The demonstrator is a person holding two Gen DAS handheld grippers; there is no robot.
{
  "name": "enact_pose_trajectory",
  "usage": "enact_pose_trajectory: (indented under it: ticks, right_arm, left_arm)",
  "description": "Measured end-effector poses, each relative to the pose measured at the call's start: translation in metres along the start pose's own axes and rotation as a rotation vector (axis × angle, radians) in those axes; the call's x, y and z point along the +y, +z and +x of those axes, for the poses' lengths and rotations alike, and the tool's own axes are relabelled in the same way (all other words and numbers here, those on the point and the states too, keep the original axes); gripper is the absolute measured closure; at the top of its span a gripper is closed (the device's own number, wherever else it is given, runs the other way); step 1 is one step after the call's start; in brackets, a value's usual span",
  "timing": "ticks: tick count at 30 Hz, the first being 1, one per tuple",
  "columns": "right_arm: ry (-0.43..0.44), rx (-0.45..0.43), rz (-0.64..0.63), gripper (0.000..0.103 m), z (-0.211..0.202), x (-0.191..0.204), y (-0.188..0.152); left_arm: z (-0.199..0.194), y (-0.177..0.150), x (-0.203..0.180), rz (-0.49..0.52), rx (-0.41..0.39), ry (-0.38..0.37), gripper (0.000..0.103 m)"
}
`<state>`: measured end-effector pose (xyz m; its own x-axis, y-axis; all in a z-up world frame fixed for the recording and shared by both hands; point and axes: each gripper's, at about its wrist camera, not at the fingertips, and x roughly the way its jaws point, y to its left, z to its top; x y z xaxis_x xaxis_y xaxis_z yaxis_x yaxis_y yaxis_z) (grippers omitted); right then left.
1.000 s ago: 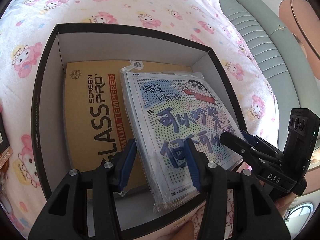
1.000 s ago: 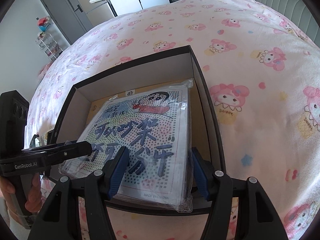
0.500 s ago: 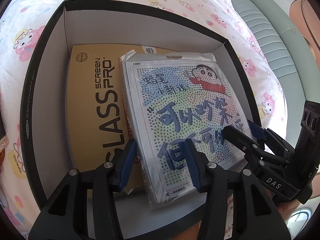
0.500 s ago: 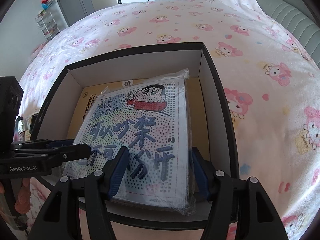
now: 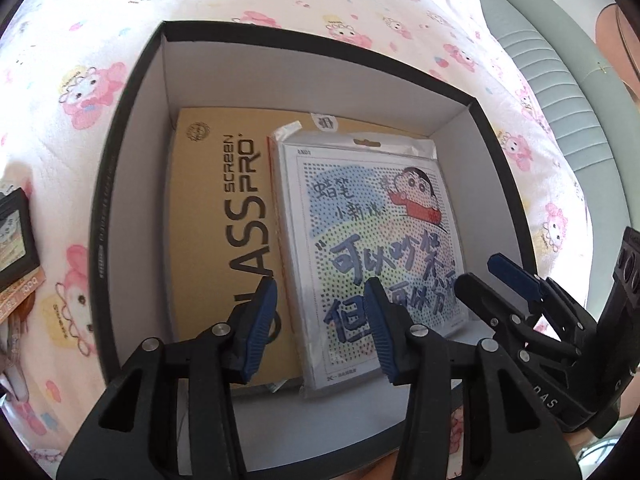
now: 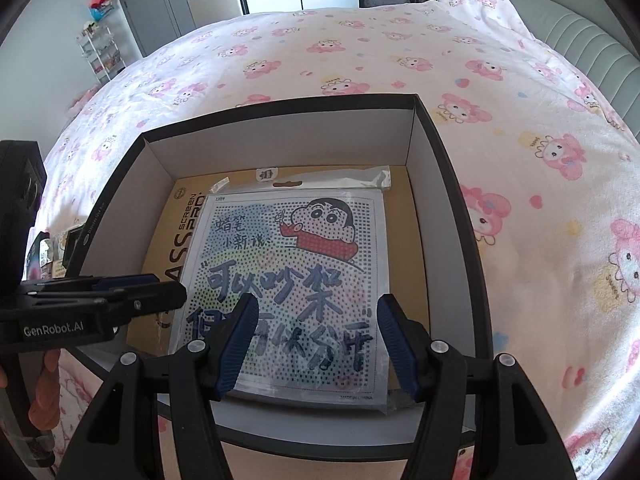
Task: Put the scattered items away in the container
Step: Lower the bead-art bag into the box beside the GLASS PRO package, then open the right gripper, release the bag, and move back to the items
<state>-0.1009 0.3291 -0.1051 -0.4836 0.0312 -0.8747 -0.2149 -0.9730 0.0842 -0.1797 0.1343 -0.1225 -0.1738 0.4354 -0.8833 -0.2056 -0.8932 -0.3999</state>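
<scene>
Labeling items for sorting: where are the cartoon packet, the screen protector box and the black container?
cartoon packet (image 6: 288, 280), right wrist view, printed front.
screen protector box (image 5: 224, 240), left wrist view, lettered face.
black container (image 6: 452, 200), right wrist view, right wall.

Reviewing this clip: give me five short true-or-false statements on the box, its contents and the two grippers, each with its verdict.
1. The cartoon packet lies inside the black box. True.
2. The packet lies under the yellow screen-protector pack. False: it lies on top of it.
3. The right gripper is clamped on the packet. False: its jaws are open, holding nothing.
4. The left gripper is open and empty. True.
5. The box sits on a bare wooden table. False: it sits on a bedsheet printed with pink cartoon characters.
</scene>
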Motion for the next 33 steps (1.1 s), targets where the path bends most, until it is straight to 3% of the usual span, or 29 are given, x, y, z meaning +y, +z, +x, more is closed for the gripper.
enact_pose_trajectory:
  ticks: [2,4,7,14,18,21,25,27,31,33]
  right_arm:
    - [0.008,-0.001,-0.001,0.044,0.001,0.002,-0.002]
    - [0.028,0.011,0.012,0.044,0.003,0.003,-0.004]
    - [0.038,0.009,0.003,0.044,0.004,0.007,-0.006]
    - [0.057,0.009,0.020,0.044,0.006,0.002,-0.008]
    - [0.082,0.024,0.049,0.044,0.011,-0.001,-0.009]
    - [0.085,0.025,0.047,0.044,0.012,-0.001,-0.010]
    - [0.085,0.022,0.050,0.044,0.012,0.000,-0.010]
    - [0.083,0.018,0.053,0.044,0.012,-0.002,-0.010]
    - [0.082,0.013,0.057,0.044,0.011,-0.002,-0.013]
    - [0.074,0.012,0.055,0.044,0.012,-0.001,-0.012]
  left_arm:
    - [0.002,0.003,-0.001,-0.015,0.018,0.060,0.064]
    - [0.007,0.005,-0.007,-0.006,0.032,0.075,0.064]
    - [0.022,0.009,-0.009,-0.024,0.082,0.025,0.064]
    - [0.042,0.019,-0.017,-0.040,0.117,0.050,0.062]
    - [0.051,0.020,-0.026,-0.028,0.158,-0.014,0.062]
    - [0.054,0.018,-0.034,0.001,0.148,0.001,0.051]
    - [0.053,0.019,-0.029,-0.022,0.139,-0.036,0.050]
    - [0.048,0.018,-0.019,-0.063,0.120,-0.063,0.055]
    - [0.047,0.012,-0.012,-0.065,0.105,0.027,0.064]
    - [0.051,0.010,-0.014,-0.059,0.135,-0.012,0.067]
